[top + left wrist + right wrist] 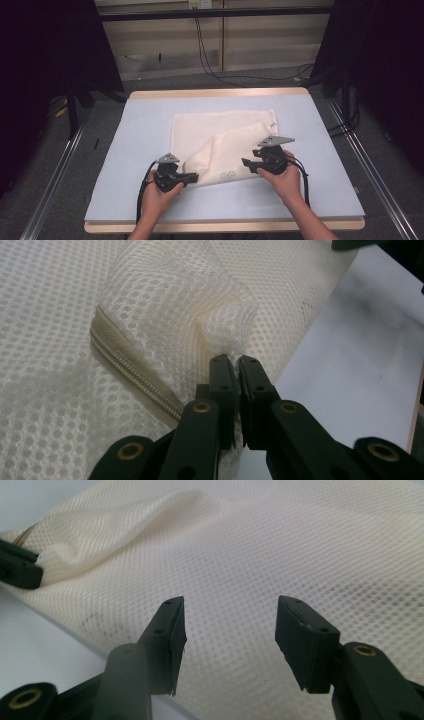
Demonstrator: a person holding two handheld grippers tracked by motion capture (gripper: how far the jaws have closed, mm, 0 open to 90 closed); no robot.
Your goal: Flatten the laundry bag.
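Observation:
A cream mesh bag [225, 135] lies on the pale blue table cover [145, 125], with its near left part folded over toward the middle. My left gripper [192, 176] is shut on that fold's bunched corner [225, 335], beside the bag's zipper [135, 375]. In the left gripper view its jaws [235, 360] stand almost together with mesh pinched between them. My right gripper [246, 162] is at the bag's near right edge. Its jaws [230, 625] are open just over the mesh [280, 545], with nothing pressed between them. The left gripper's tip [17, 567] appears far left in the right gripper view.
The table's wooden rim [220, 226] runs along the near side. Black curtains stand at both sides, and cables [210, 60] trail over the floor behind. Bare cover lies left, right and in front of the bag.

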